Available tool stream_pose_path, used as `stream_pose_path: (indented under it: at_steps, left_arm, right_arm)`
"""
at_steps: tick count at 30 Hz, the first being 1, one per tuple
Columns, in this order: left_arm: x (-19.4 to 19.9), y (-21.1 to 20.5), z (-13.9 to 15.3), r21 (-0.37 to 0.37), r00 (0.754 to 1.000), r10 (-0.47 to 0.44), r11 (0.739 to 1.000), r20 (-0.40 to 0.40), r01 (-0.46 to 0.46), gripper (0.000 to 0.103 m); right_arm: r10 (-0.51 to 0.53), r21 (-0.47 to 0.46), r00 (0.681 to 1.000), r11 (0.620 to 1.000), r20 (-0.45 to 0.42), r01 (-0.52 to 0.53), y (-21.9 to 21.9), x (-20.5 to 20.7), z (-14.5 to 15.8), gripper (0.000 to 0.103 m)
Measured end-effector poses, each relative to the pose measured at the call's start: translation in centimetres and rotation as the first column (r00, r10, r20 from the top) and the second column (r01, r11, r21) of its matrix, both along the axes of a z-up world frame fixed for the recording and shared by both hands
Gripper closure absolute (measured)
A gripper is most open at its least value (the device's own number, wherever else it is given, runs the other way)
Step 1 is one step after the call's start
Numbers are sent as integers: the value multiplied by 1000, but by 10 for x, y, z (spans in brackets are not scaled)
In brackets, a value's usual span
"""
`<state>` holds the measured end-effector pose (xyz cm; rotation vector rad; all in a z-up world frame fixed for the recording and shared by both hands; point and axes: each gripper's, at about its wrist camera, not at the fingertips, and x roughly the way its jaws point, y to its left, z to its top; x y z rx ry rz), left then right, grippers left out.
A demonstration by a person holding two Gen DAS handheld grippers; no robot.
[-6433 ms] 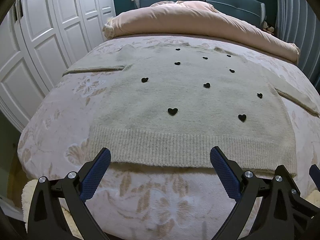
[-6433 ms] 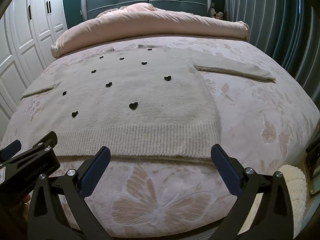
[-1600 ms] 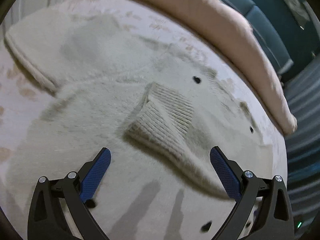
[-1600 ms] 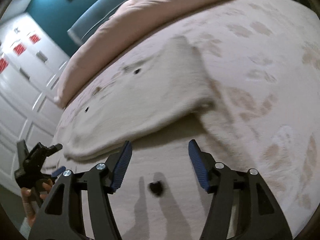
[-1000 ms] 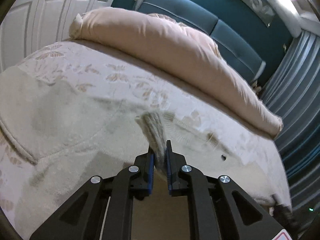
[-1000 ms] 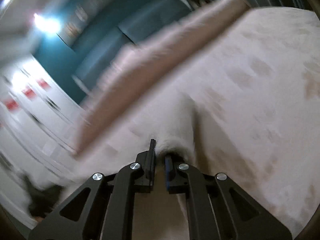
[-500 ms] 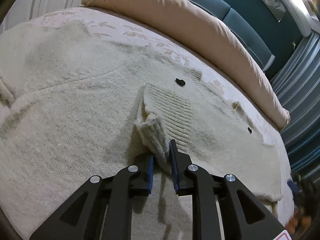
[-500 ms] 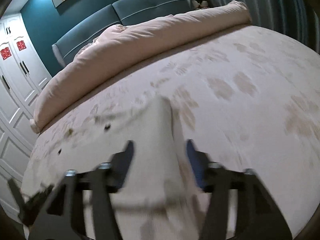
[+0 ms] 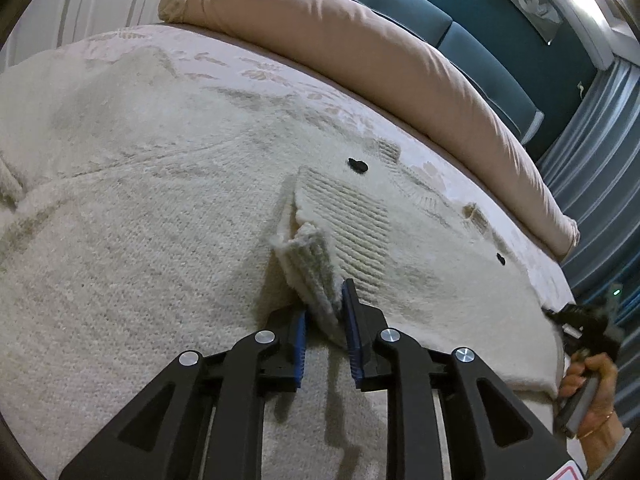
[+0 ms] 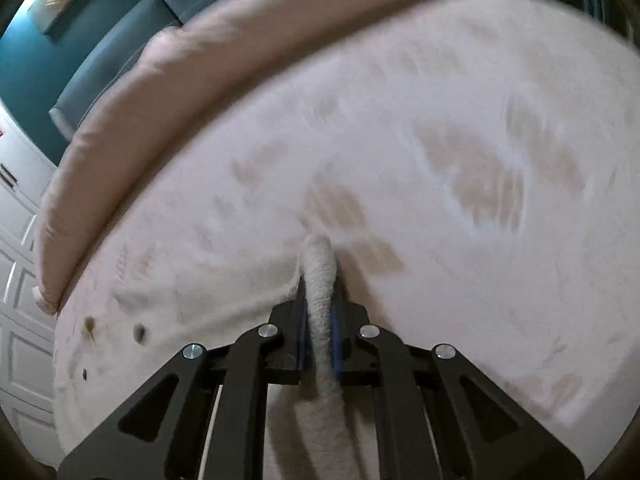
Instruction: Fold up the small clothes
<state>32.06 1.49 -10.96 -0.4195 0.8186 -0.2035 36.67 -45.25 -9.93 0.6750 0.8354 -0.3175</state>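
Note:
A cream knit sweater with small black hearts lies spread on the bed. Its left sleeve is folded across the body, and the ribbed cuff stands up between the pads of my left gripper. The jaws are opening, though the pads still touch the cuff on both sides. In the right wrist view, my right gripper is shut on a rolled fold of the other sleeve, low over the bedspread. That view is motion-blurred. A hand shows at the left view's right edge.
A rolled pink duvet lies across the head of the bed, below a teal headboard. White wardrobe doors stand at the left and grey-blue curtains at the right. Floral bedspread surrounds the sweater.
My left gripper came down with the cuff onto the sweater's body and its jaws have widened a little. My right gripper, open around the sleeve half a second ago, has shut on it.

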Motion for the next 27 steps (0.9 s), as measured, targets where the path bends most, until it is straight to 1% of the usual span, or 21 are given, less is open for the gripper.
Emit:
stream_pose_path:
  at_steps: [3, 4, 5, 6, 7, 8, 9, 11, 12, 14, 16, 18, 19, 20, 21, 23, 24, 27]
  left_arm:
    - [1, -1, 0, 11, 1000, 1, 1000, 0, -1, 83]
    - [1, -1, 0, 12, 1000, 1, 1000, -1, -1, 83]
    - [1, -1, 0, 14, 1000, 1, 1000, 0, -1, 83]
    - [1, -1, 0, 16, 1000, 2, 1000, -1, -2, 83]
    - [1, -1, 0, 15, 1000, 1, 1000, -1, -1, 83]
    - [1, -1, 0, 14, 1000, 1, 1000, -1, -1, 83]
    - [1, -1, 1, 13, 1000, 1, 1000, -1, -1, 83]
    - [1, -2, 1, 17, 1000, 2, 1000, -1, -2, 83]
    - [1, -2, 0, 19, 1000, 2, 1000, -2, -2, 83]
    - [2, -3, 1, 26, 1000, 3, 1000, -4, -3, 83]
    - [3, -4, 2, 41, 1000, 5, 999, -8, -4, 83]
    - [3, -7, 3, 61, 1000, 6, 998, -12, -5, 83]
    - [3, -9, 4, 77, 1000, 7, 997, -14, -6, 83]
    - [4, -11, 5, 92, 1000, 7, 996, -14, -6, 83]
    - [4, -12, 5, 102, 1000, 6, 995, -14, -5, 83]
    - [4, -14, 6, 116, 1000, 4, 993, -16, -3, 83]
    - [5, -14, 7, 123, 1000, 5, 992, -19, -2, 83]
    - [5, -18, 9, 159, 1000, 5, 987, -23, -1, 83]
  right_arm:
    - [45, -33, 999, 998, 11, -45, 8, 0, 21, 93]
    - [66, -52, 997, 997, 49, -64, 15, -8, 35, 90]
    - [81, -66, 993, 995, 84, -76, 20, -19, 45, 88]
    - [91, -88, 990, 993, 106, -82, 26, -32, 54, 82]
    - [104, -114, 988, 989, 116, -91, 34, -52, 61, 66]
    - [109, -119, 987, 988, 121, -95, 38, -70, 62, 57]
    - [111, -113, 986, 989, 127, -96, 41, -82, 60, 51]
    - [132, -85, 983, 989, 125, -122, 47, -112, 50, 51]
    - [150, -77, 984, 987, 92, -143, 52, -120, 41, 51]
    - [190, -75, 981, 979, 26, -188, 62, -121, 29, 51]
    - [222, -58, 975, 974, 13, -221, 65, -120, 24, 81]
    - [199, -46, 979, 979, 49, -197, 63, -126, 33, 86]
    - [179, -53, 980, 983, 85, -175, 61, -132, 43, 88]
    - [167, -64, 981, 985, 98, -161, 59, -135, 46, 88]
    - [159, -76, 983, 985, 92, -152, 59, -136, 45, 88]
    - [155, -94, 987, 983, -28, -157, 61, -126, 13, 88]
    - [144, -84, 989, 986, -16, -145, 58, -124, 6, 88]
    - [108, -41, 994, 993, -21, -109, 57, -121, 22, 86]
